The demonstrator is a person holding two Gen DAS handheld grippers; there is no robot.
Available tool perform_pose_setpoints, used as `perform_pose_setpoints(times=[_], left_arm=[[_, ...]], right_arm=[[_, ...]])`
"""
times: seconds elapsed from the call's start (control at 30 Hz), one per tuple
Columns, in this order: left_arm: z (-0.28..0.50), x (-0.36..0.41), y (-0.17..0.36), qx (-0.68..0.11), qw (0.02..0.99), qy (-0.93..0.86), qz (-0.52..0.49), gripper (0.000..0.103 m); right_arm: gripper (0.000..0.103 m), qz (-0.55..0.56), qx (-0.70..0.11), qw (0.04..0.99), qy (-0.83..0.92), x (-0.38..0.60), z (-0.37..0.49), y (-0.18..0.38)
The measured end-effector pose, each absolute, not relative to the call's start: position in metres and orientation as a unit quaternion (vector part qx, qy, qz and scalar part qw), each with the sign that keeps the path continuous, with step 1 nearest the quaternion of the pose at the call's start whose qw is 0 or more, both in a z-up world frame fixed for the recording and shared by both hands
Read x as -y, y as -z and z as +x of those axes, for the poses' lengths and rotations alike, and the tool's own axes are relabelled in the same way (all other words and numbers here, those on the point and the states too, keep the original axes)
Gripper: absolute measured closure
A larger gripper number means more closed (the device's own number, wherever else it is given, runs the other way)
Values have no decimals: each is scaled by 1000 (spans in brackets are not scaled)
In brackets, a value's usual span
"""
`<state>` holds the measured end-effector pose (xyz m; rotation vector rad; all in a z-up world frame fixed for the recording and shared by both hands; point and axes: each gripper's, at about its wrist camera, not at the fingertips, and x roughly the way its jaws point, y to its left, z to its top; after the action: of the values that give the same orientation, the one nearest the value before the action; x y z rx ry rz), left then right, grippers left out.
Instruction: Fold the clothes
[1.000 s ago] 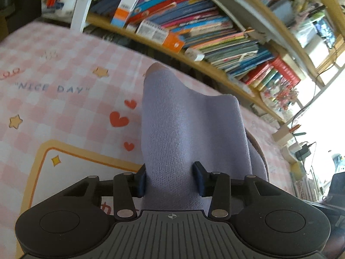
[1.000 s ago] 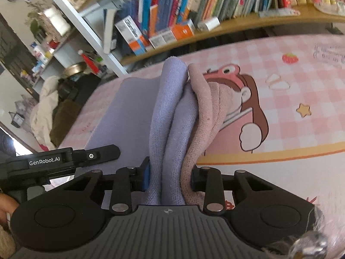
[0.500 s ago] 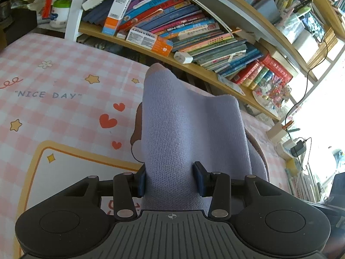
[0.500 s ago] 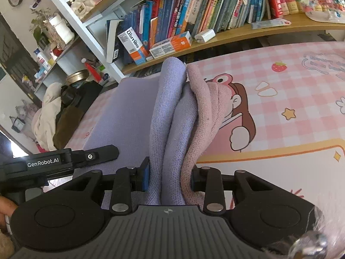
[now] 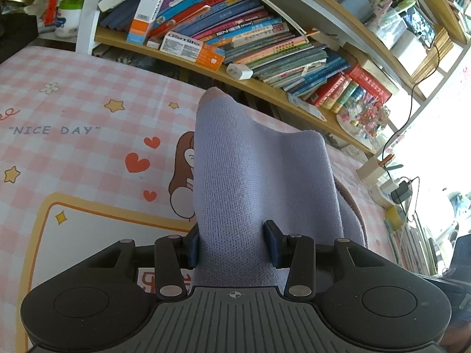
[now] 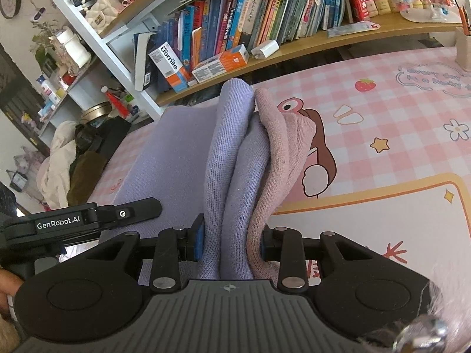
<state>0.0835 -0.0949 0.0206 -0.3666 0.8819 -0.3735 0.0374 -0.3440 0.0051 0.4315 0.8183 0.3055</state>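
Over a pink checked sheet (image 5: 73, 94) printed with stars, hearts and "NICE DAY", both tongs have the same knit garment pinched up off the surface. On the left side, the left tongs (image 5: 232, 242) are clamped on a wide fold of the lavender knit garment (image 5: 259, 176), blue pads pressed into the cloth on both sides, and the fabric rises ahead of them in a broad hump. A cartoon character print (image 5: 184, 164) peeks out just to the left of the hump.

Moving right, the right tongs (image 6: 232, 242) are squeezed on a thicker bunch of that garment, a couple of lavender folds plus a dusty pink layer (image 6: 279, 147) stacked beside them, the pink one against the right pad. More of the lavender cloth lies spread flat to the left of the bunch, and the left tool's black body with the GenRobot.AI label (image 6: 59, 223) sits over it, with a bit of a hand (image 6: 6, 291) at the frame edge.

Behind everything runs a wooden bookshelf (image 6: 323, 41) crammed with leaning books and a couple of toothpaste boxes (image 6: 220, 63).
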Motion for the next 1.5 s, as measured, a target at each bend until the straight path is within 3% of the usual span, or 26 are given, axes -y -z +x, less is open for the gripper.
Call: perform_pose_setpoints(times=[1.1,1.5], left_arm=[[130,-103,13,-435,843,243,-202,61],[207,-127,26,-405,865,216,-202,61]], right_arm=[[72,176,-407,893,-79,141,61,3],[72,133,-403,899,-104,105,146,9]])
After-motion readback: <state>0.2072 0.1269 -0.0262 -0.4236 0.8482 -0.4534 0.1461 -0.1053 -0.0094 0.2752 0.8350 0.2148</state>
